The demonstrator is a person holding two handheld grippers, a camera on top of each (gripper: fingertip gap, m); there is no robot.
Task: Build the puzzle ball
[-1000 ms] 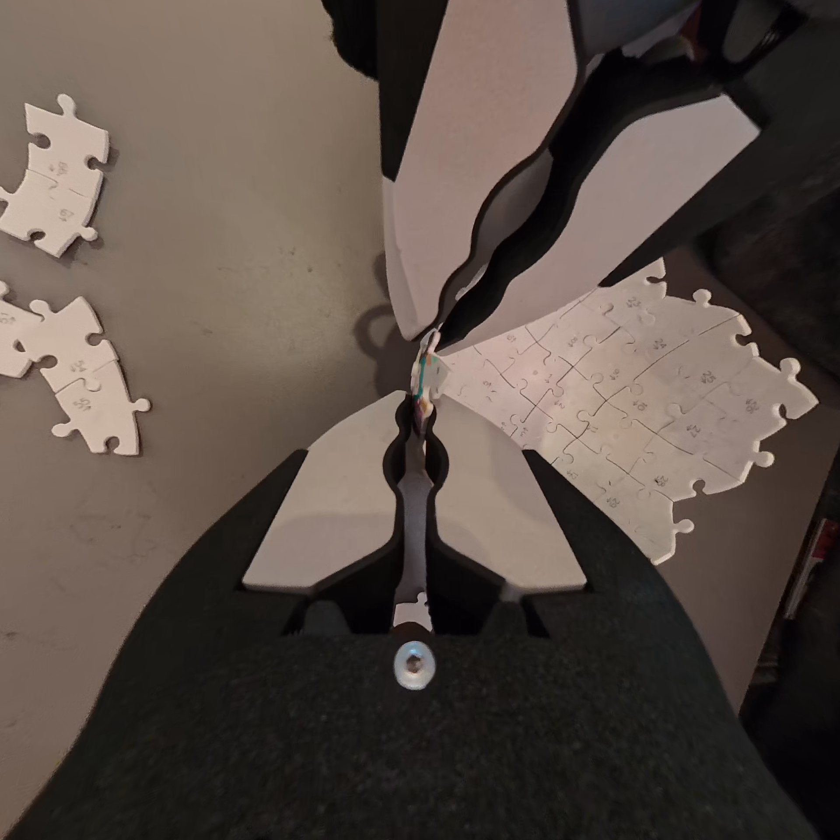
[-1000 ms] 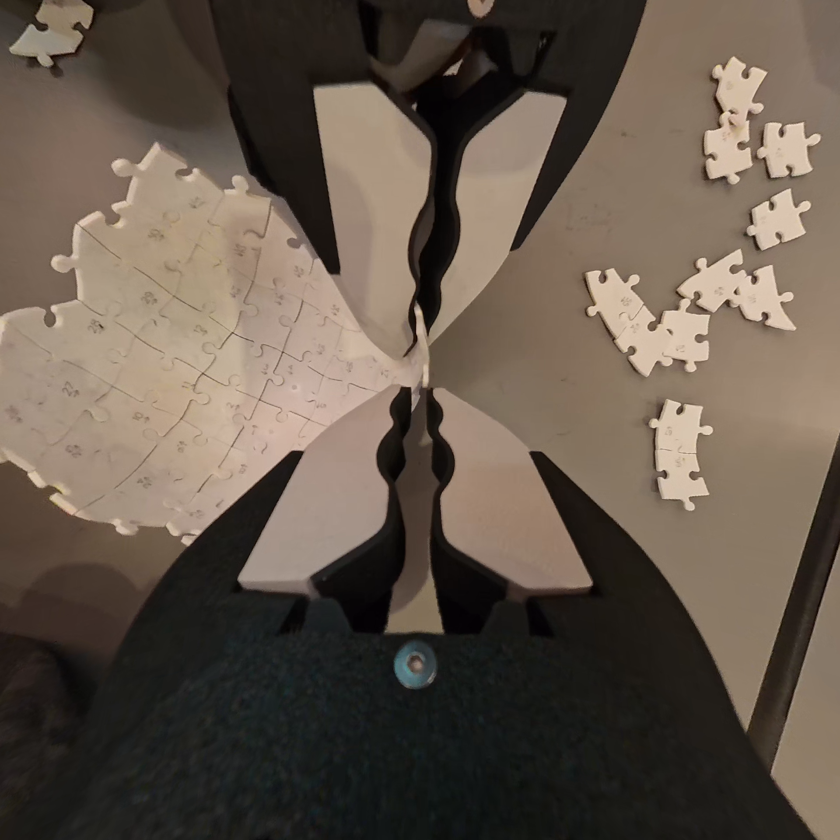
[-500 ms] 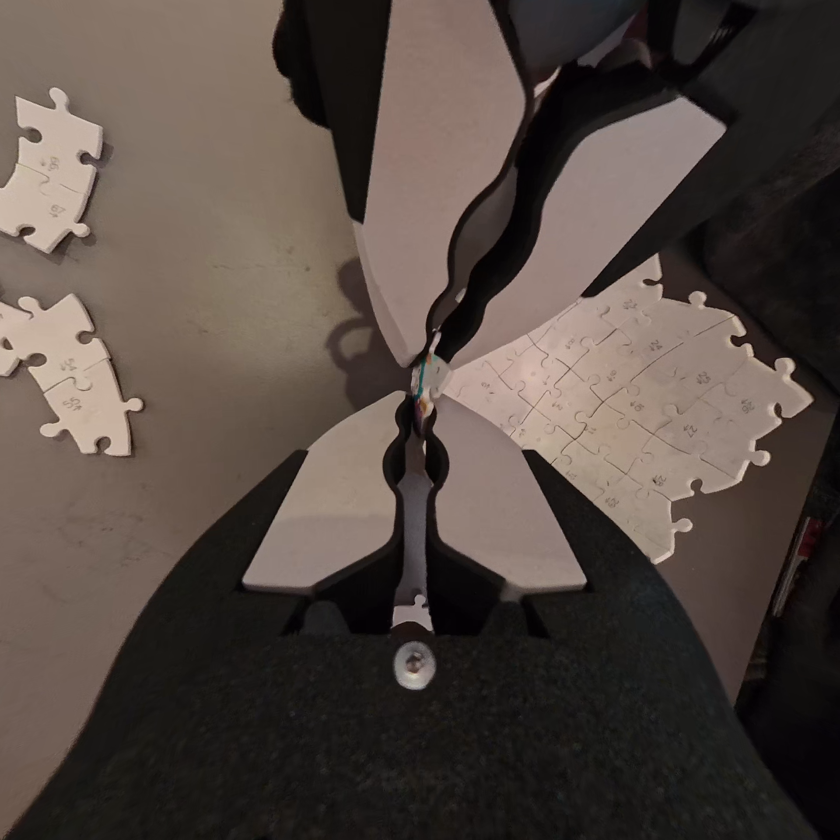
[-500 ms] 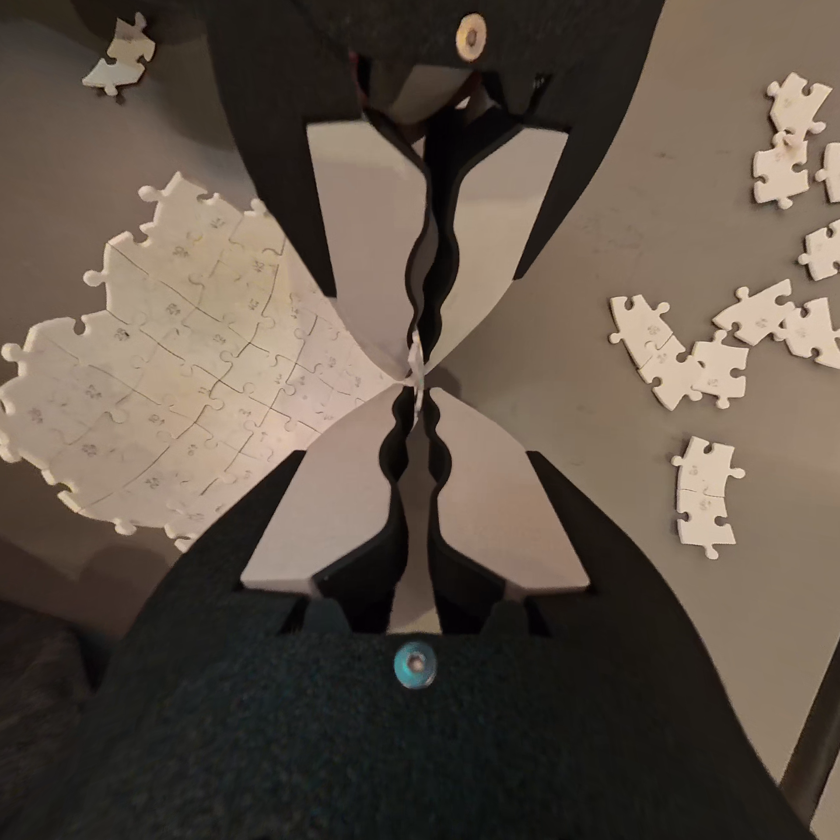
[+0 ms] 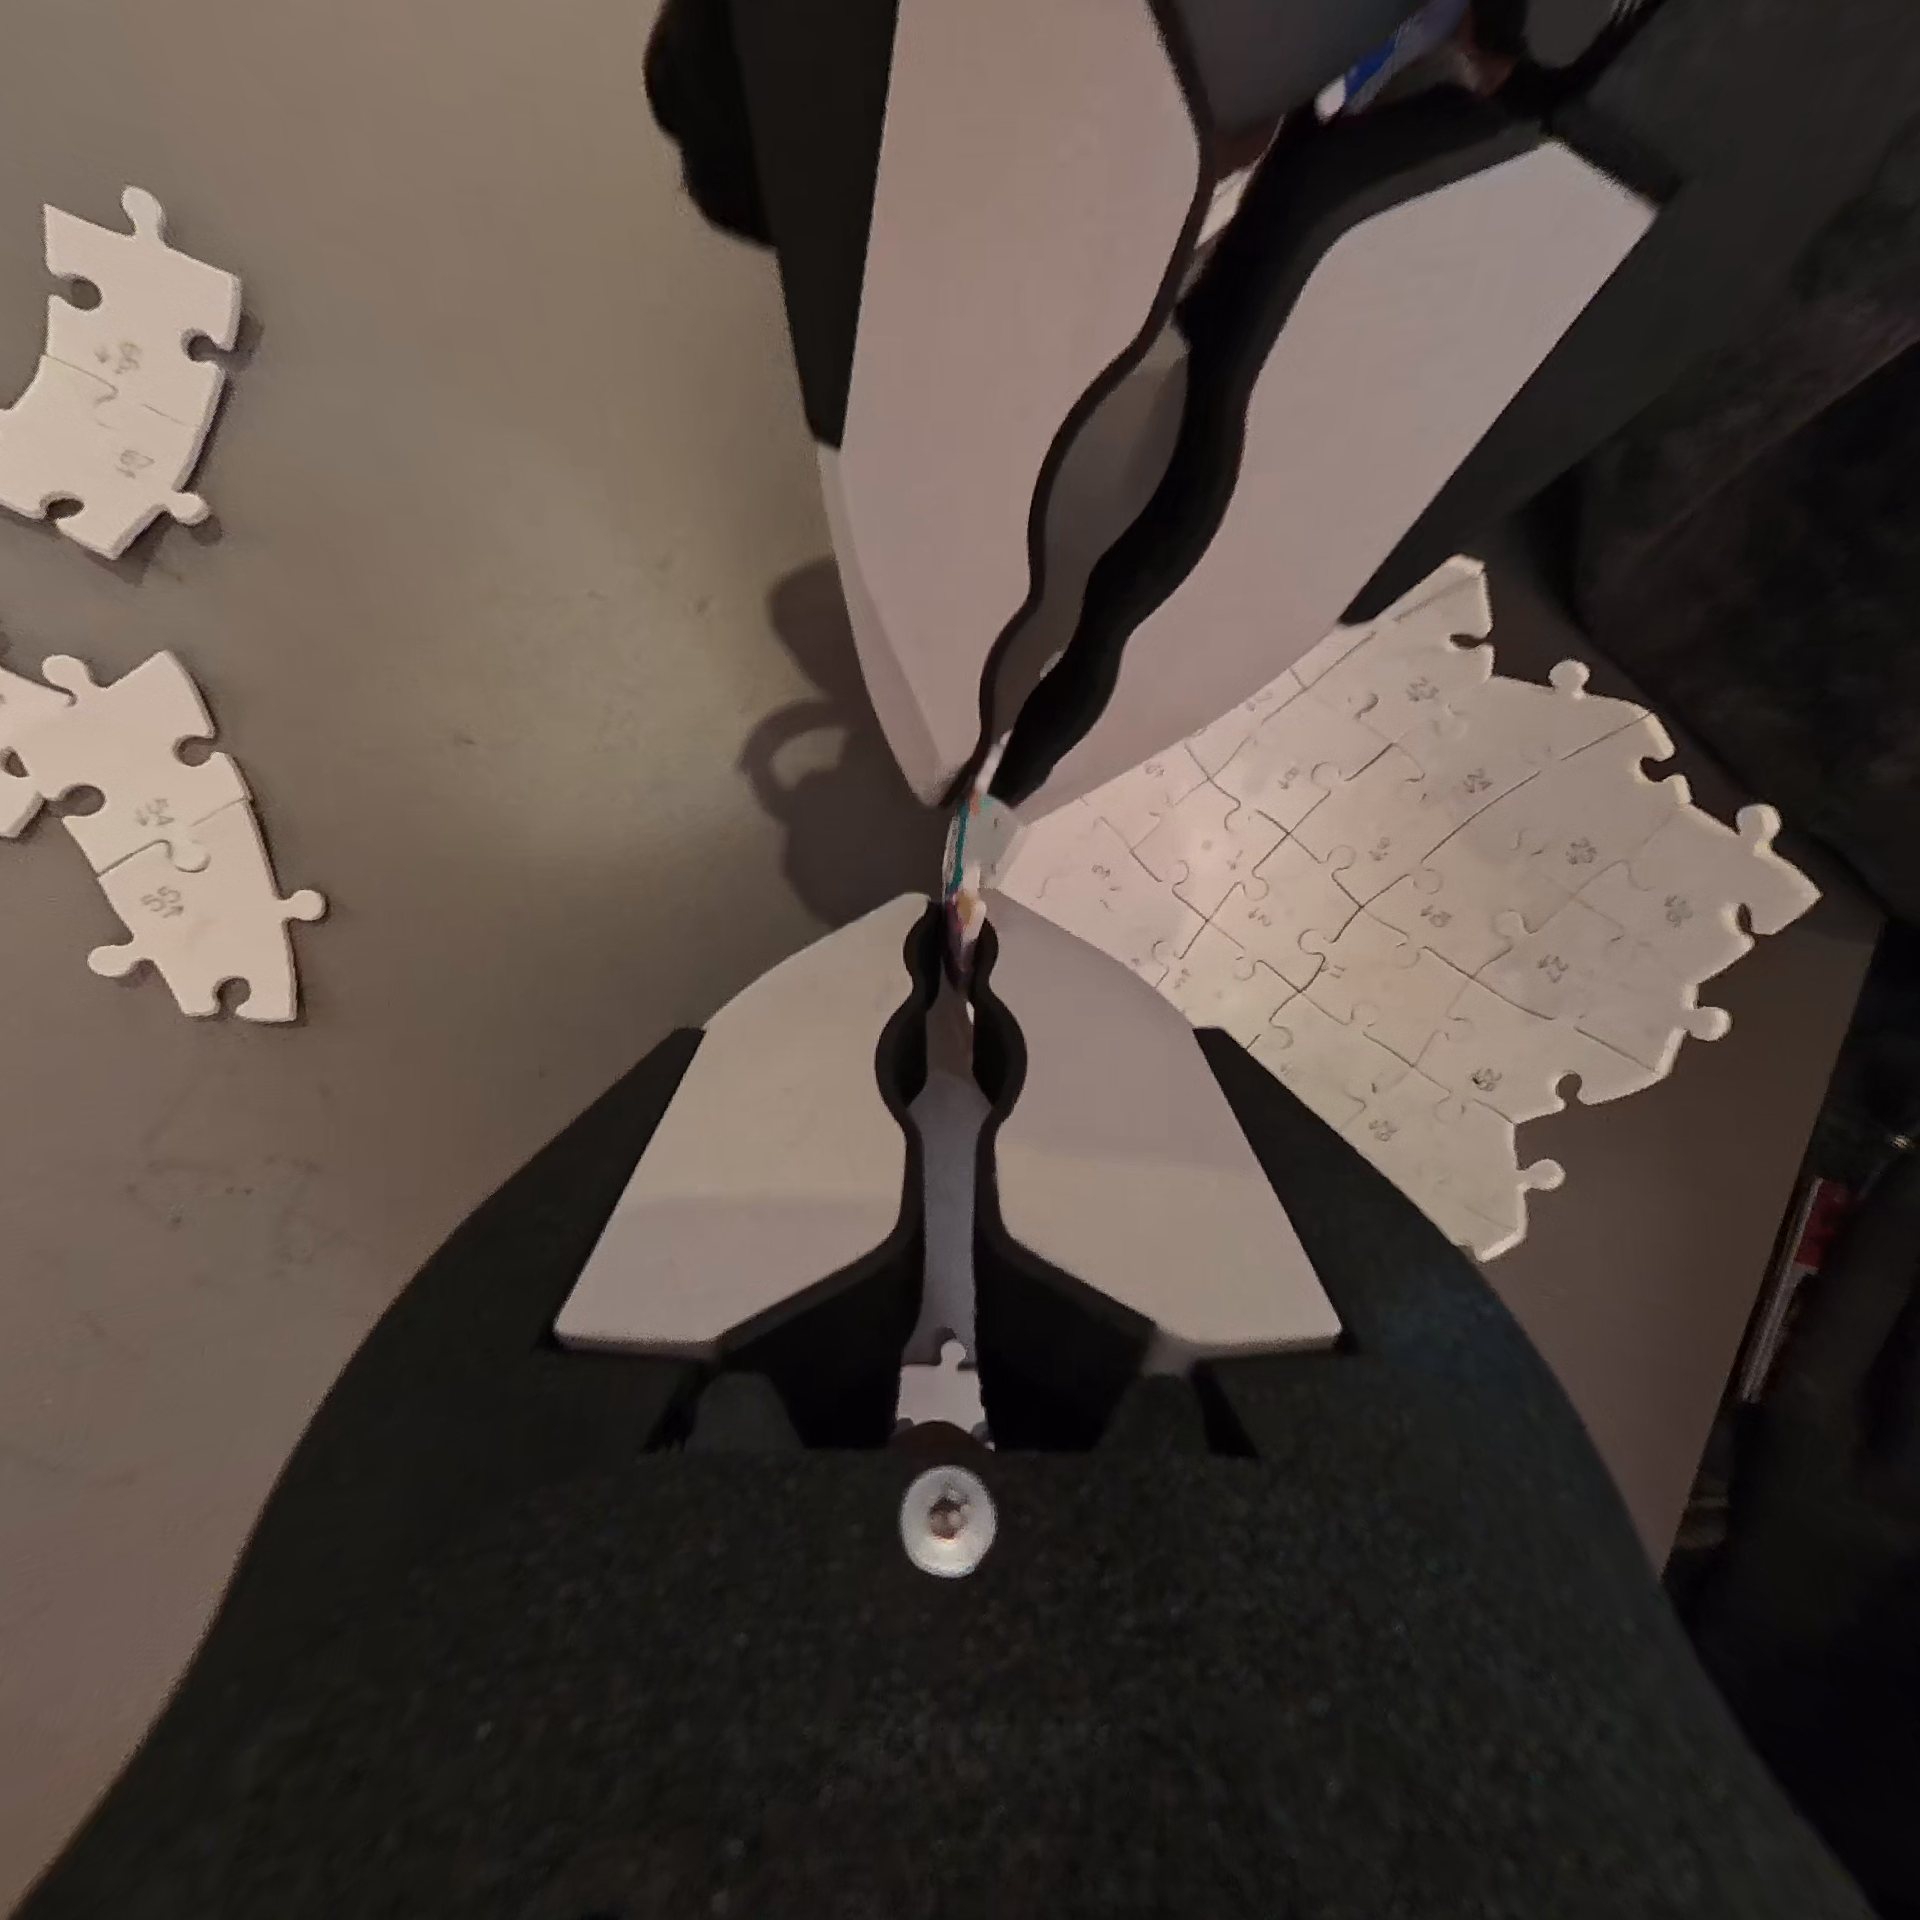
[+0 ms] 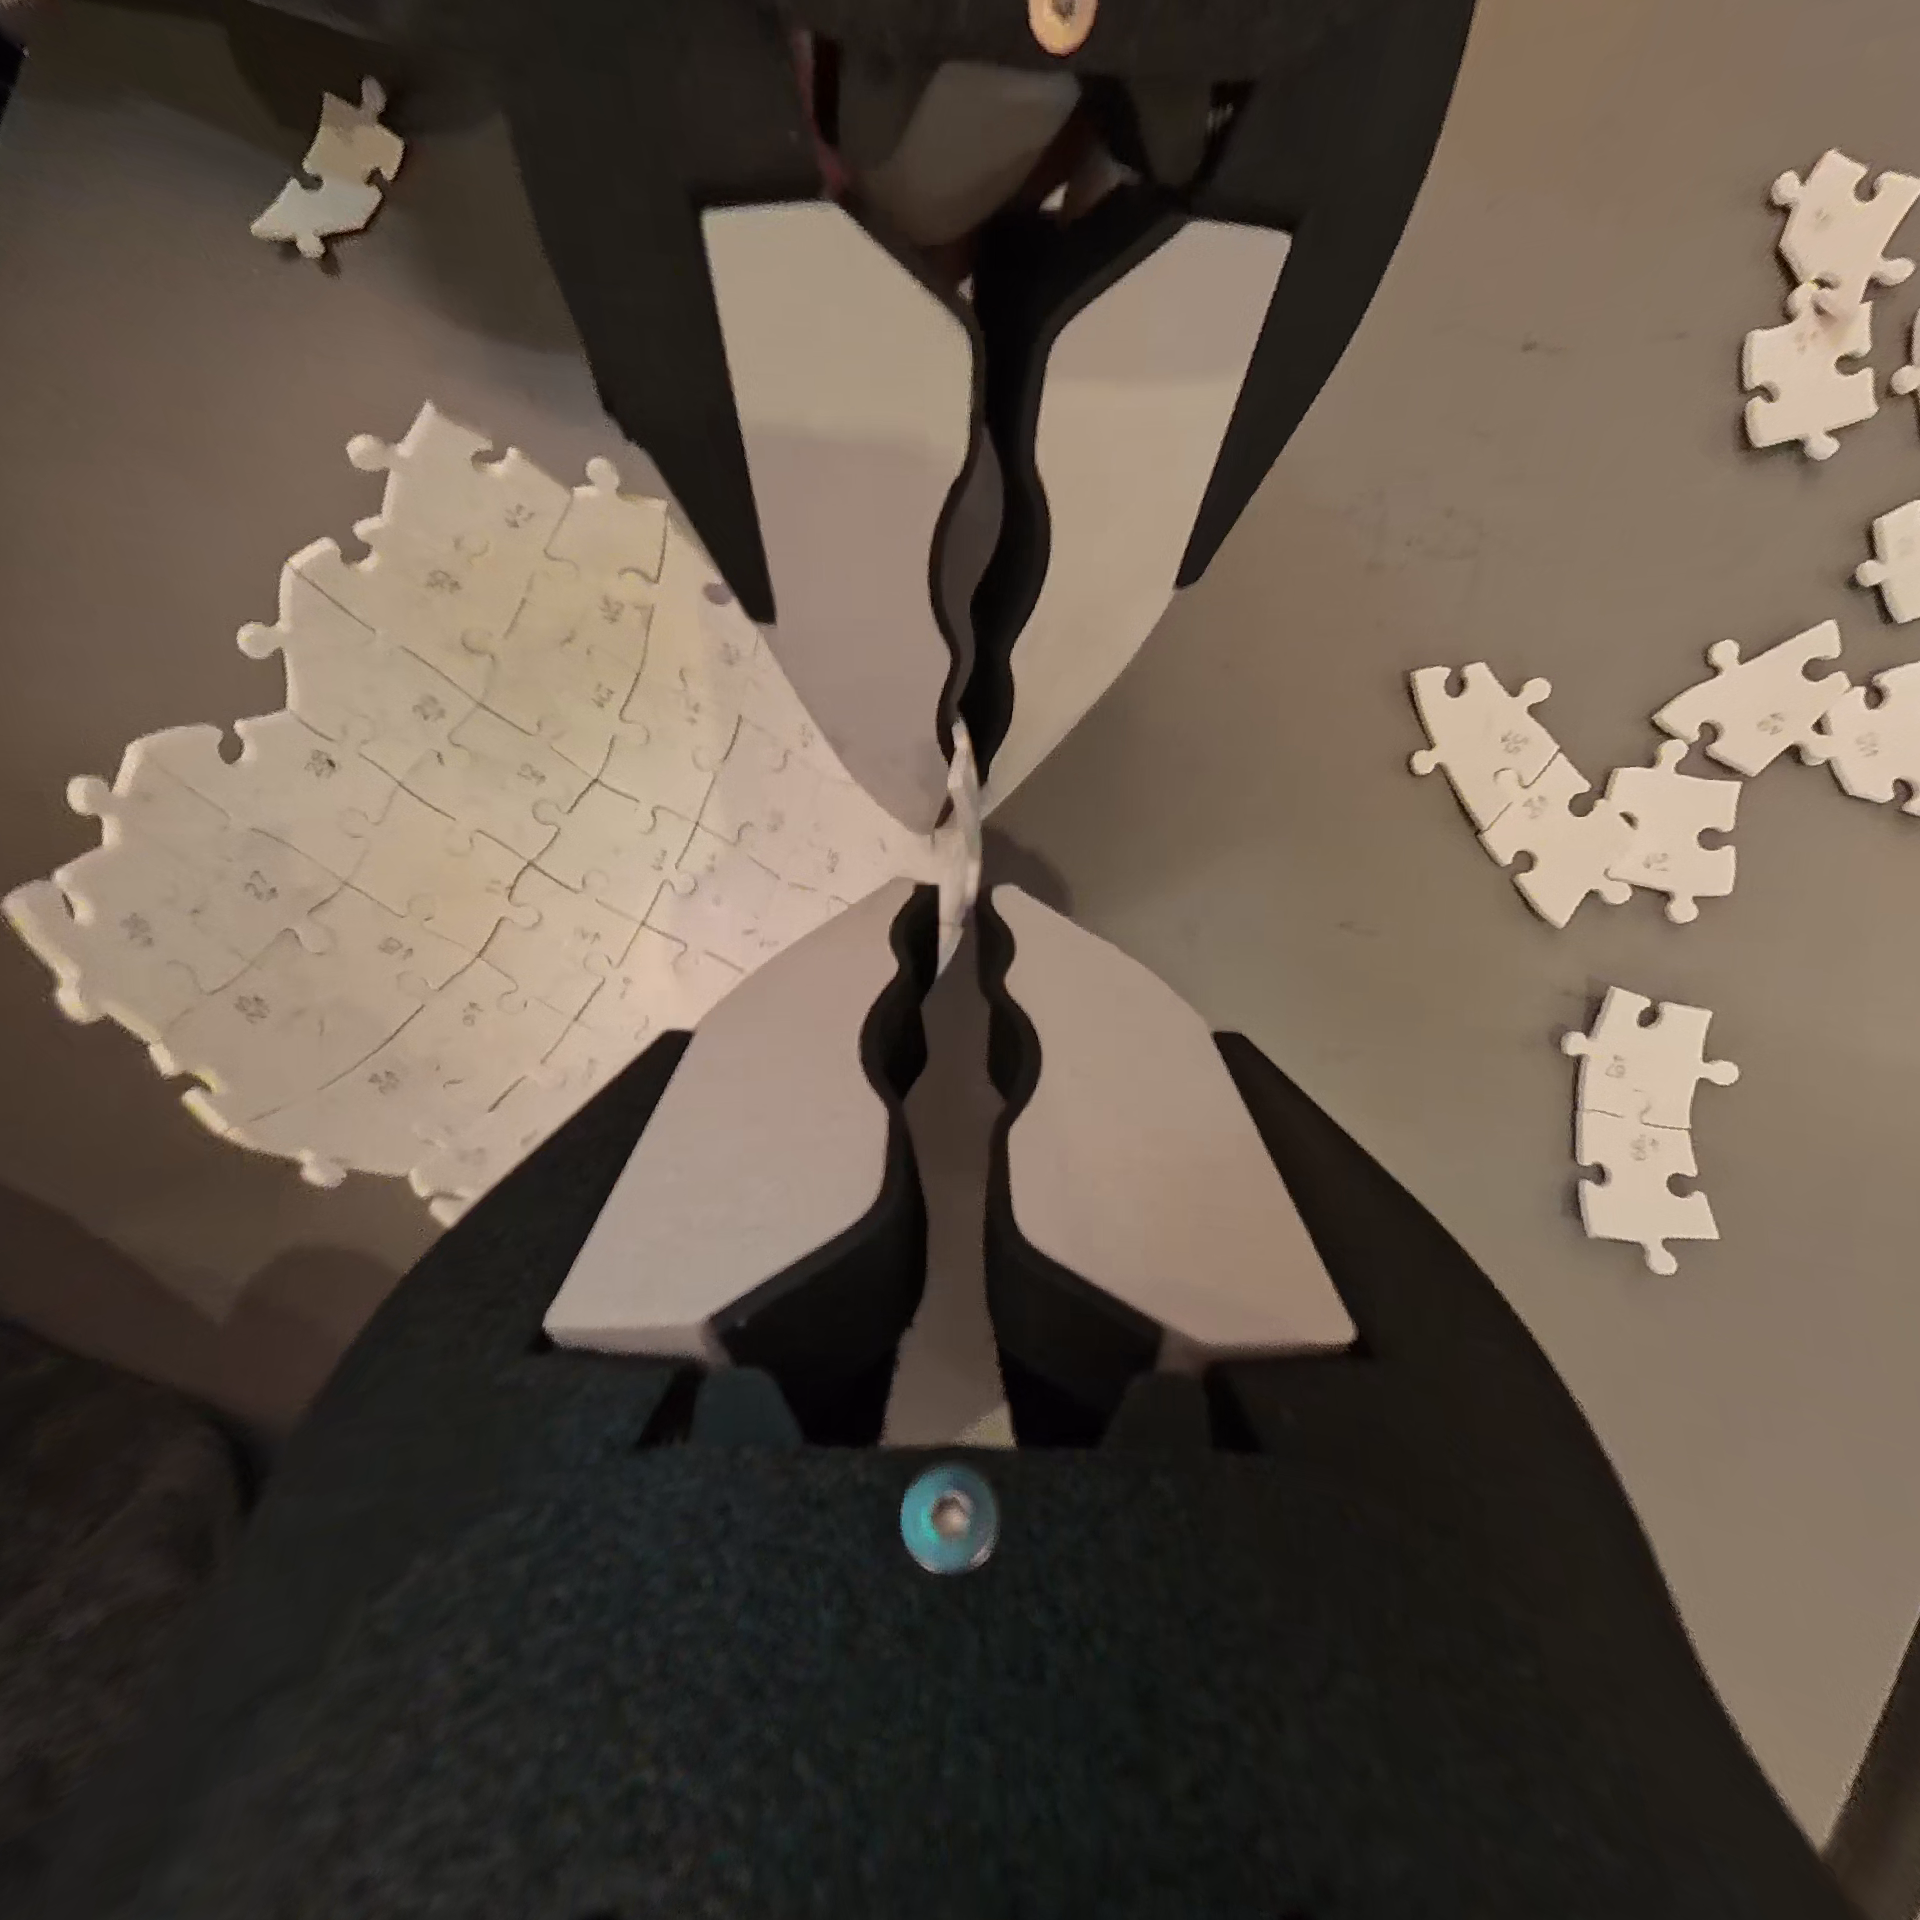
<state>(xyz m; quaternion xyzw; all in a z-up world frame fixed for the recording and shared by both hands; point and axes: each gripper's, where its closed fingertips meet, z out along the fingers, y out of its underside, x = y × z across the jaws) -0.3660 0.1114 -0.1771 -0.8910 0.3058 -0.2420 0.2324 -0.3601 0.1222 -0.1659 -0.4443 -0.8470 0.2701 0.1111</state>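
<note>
A curved assembled puzzle section (image 5: 1403, 904), white with small numbers, hangs above the grey table (image 5: 468, 623). It also shows in the right wrist view (image 6: 416, 852). My left gripper (image 5: 961, 925) is shut on a thin puzzle piece (image 5: 966, 862) seen edge-on, with a coloured edge. My right gripper (image 5: 987, 779) comes from the top, tip to tip with the left. In its own view my right gripper (image 6: 961, 904) is shut on the narrow end of the section, where the piece (image 6: 961, 821) meets it. The left gripper (image 6: 971, 727) faces it. The joint itself is hidden.
Joined pairs of loose white pieces (image 5: 114, 374) (image 5: 177, 852) lie on the table at left. In the right wrist view several loose pieces (image 6: 1558, 790) (image 6: 1642, 1122) (image 6: 1829, 260) lie at right, one (image 6: 332, 166) at top left. Dark clutter (image 5: 1818, 520) borders the table. Both grippers' tips are close together, under 4 cm apart.
Both grippers stay shut and tip to tip. In the right wrist view the section and loose pieces have slid lower and the left gripper's body has come further into view. The left view shifted slightly.
</note>
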